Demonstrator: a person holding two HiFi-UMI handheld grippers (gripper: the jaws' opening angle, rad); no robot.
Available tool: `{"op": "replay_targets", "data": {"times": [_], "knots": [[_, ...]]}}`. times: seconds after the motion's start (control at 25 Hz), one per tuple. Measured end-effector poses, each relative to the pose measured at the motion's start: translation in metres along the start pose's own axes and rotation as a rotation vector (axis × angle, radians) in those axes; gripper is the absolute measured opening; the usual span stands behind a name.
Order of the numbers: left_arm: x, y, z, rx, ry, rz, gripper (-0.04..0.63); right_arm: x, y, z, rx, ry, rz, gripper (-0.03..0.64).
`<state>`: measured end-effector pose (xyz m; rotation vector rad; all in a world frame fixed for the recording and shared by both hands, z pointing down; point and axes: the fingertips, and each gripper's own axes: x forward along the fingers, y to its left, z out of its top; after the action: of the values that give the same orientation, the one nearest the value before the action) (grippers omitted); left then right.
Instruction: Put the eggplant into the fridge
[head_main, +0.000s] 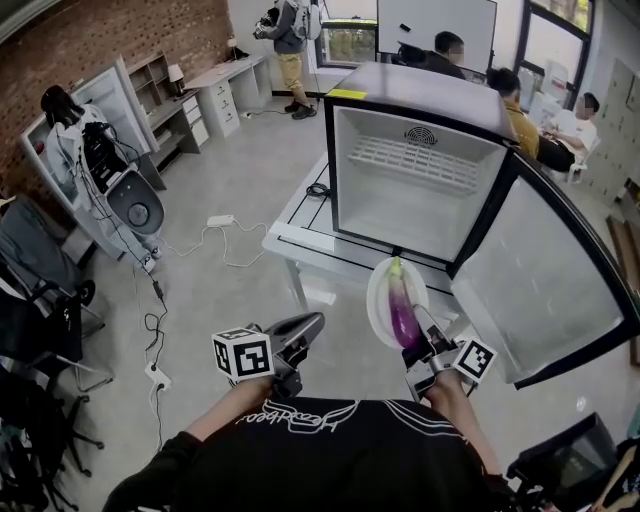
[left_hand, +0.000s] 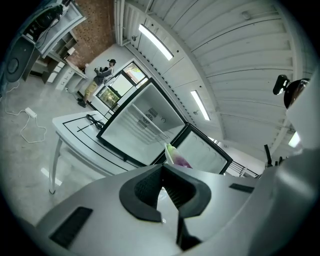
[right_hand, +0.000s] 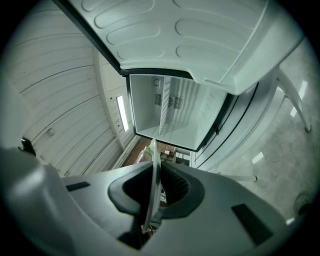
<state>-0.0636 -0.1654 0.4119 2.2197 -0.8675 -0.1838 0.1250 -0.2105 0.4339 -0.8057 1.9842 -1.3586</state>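
Checking eggplant (head_main: 404, 318) position; where is it? (ops)

Lying on a white plate (head_main: 377, 300), green stem end towards the fridge (head_main: 400, 215); plate is held up in front of the open fridge, not inside it; left gripper view catches it too, just past the claw tips, purple part showing (rig)

Right claw (head_main: 418, 348)? (ops)

Clamped on the plate's near rim; right gripper view shows the rim edge-on between the pads, both pressing on it (rig)

Left claw (head_main: 303, 328)? (ops)

Jaws together, nothing between them; it sits left of the plate, apart from it; marker cube (head_main: 243, 355) faces up (rig)

Fridge state? (ops)

Small white one standing on the white bench (head_main: 300, 228); door (head_main: 545, 290) swung wide to the right; wire shelf (head_main: 420, 160) in the upper part (rig)

Anything else around? (ops)

Power strip (head_main: 220, 220) with cable on the floor left of the bench; people (head_main: 515, 100) seated behind the fridge; one person (head_main: 290, 45) standing by the far desks (head_main: 230, 80) (rig)
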Motion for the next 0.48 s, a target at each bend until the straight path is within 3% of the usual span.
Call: {"op": "replay_targets", "data": {"times": [0.48], "knots": [[0.089, 0.030, 0.033, -0.001, 0.013, -0.035, 0.008, 0.048, -0.039, 0.059, 0.009, 0.020, -0.001, 0.037]]}}
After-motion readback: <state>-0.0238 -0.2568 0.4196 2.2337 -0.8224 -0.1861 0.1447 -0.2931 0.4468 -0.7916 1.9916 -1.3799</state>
